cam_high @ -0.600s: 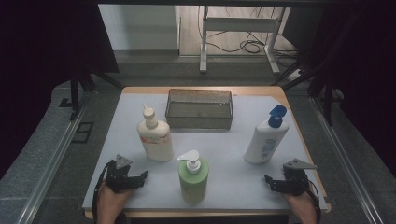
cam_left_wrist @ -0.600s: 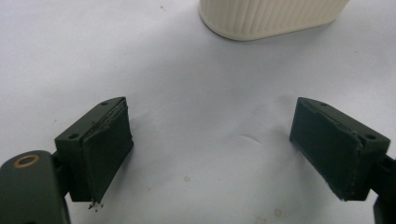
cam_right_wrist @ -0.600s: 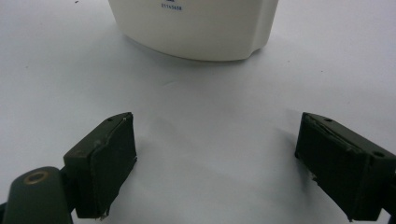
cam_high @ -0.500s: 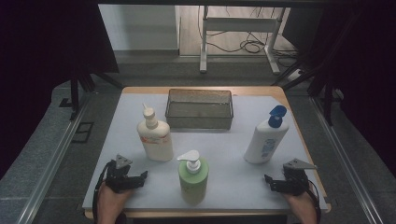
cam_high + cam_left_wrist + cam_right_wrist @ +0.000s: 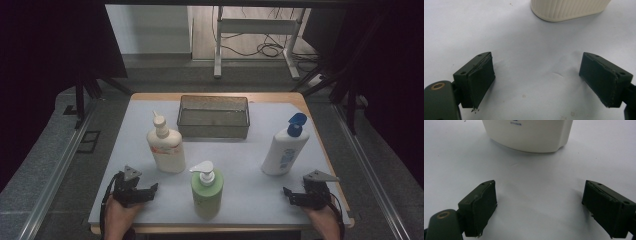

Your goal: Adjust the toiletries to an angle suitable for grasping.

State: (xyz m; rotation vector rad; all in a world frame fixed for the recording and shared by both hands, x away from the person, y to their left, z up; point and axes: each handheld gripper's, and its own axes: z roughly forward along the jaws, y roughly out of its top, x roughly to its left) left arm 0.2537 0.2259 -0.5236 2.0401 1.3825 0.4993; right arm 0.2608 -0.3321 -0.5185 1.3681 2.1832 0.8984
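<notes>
Both claws are resting wide apart and empty on the table's pale mat, one at each near corner. Seen from the high view, the left claw [image 5: 154, 187] is lying low on the mat with its jaws pointing inward toward the green pump bottle [image 5: 207, 190], while the right claw [image 5: 286, 192] is mirroring it from the other side; each is being gripped by a hand [image 5: 119, 212] coming in from the near edge. Nothing is sitting between either pair of jaws, and neither is touching a bottle.

Looking along the left claw [image 5: 544, 82], the ribbed base of the cream bottle [image 5: 569, 8] is standing just ahead, clear of the pads. Looking along the right claw [image 5: 541, 206], the white bottle [image 5: 529, 135] with the blue cap is standing a short way ahead, likewise untouched.

All three bottles are standing upright and well apart in a loose arc, which is leaving room for open jaws to straddle any one of them. Behind them, near the far edge of the table [image 5: 150, 96], the dark wire basket [image 5: 214, 117] is waiting empty, apparently the place the bottles are meant to go. No bottle is lifted yet; the nearest candidates appear to be the cream bottle [image 5: 165, 146] for the left side and the white bottle [image 5: 285, 148] for the right.
</notes>
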